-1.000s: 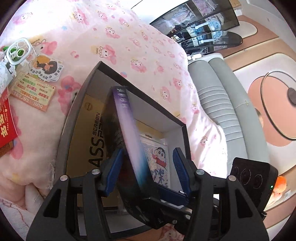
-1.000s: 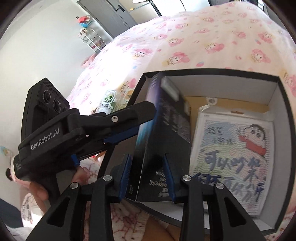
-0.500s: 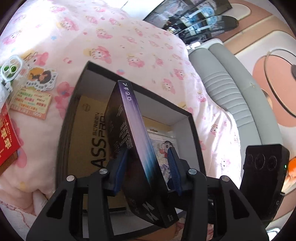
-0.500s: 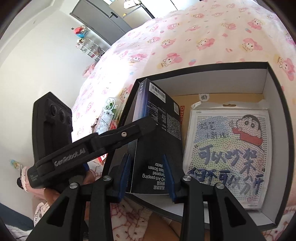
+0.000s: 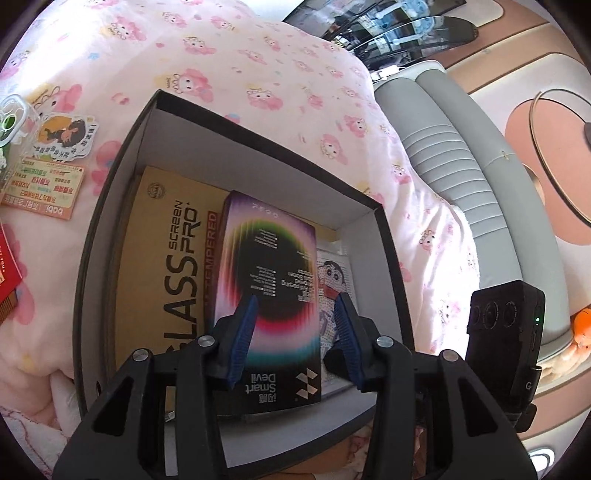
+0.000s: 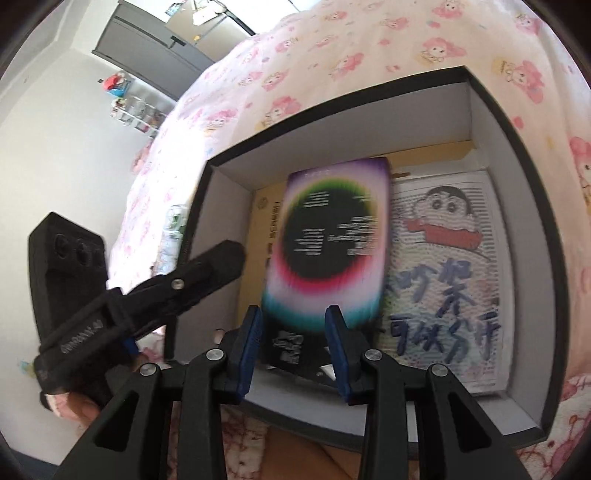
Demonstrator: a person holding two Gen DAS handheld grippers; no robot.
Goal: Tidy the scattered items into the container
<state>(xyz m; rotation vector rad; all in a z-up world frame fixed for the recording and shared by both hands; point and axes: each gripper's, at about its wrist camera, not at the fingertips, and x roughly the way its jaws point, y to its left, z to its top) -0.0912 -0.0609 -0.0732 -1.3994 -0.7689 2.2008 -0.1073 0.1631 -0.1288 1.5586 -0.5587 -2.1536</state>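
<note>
A pink cartoon-print bedspread [image 5: 258, 85] covered the bed and filled most of both views. Just beside its far edge ran a grey ribbed headboard cushion [image 5: 454, 155], and past that sat a peach wall panel with a round ring lamp [image 5: 554, 122]. Above the bedspread's top corner, dark glass shelves [image 5: 399, 26] held small figures. On the other side of the bedspread stood a grey wardrobe [image 6: 147, 48] and a little white rack of trinkets [image 6: 136, 107].
</note>
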